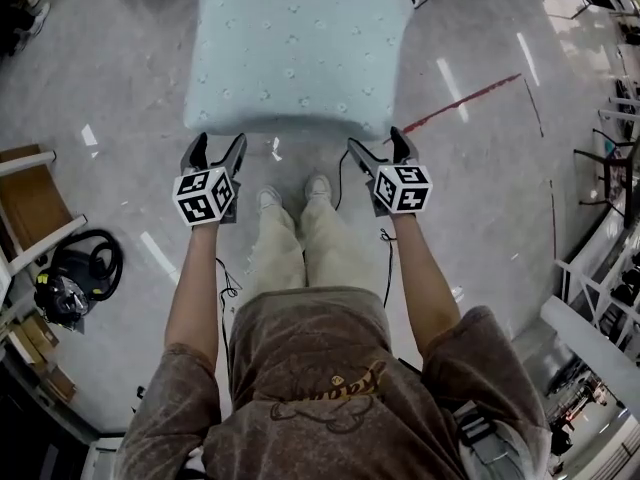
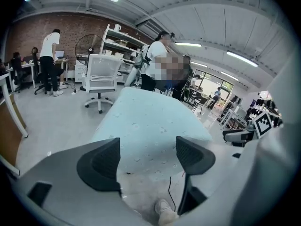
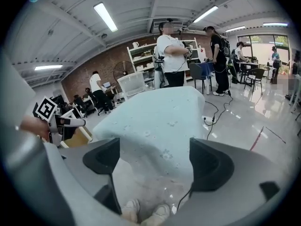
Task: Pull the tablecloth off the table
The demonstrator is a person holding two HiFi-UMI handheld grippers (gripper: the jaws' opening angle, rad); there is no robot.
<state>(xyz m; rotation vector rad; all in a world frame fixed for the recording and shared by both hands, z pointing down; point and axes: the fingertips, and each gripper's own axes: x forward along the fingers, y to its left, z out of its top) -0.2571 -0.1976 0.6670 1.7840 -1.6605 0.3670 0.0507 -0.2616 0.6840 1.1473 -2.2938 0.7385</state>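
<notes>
Symmetrically outstretched, left gripper (image 1: 218, 144), right gripper (image 1: 375, 140), agape

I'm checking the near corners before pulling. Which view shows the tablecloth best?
The head view: the tablecloth is seen from above, both near corners clear, far end cropped. The left and right gripper views show it foreshortened, near edge partly hidden.

tablecloth (image 1: 295, 43): soft matt cloth | floor (image 1: 120, 78): glossy polished stone | jaw pads: matt ribbed black plastic
</notes>
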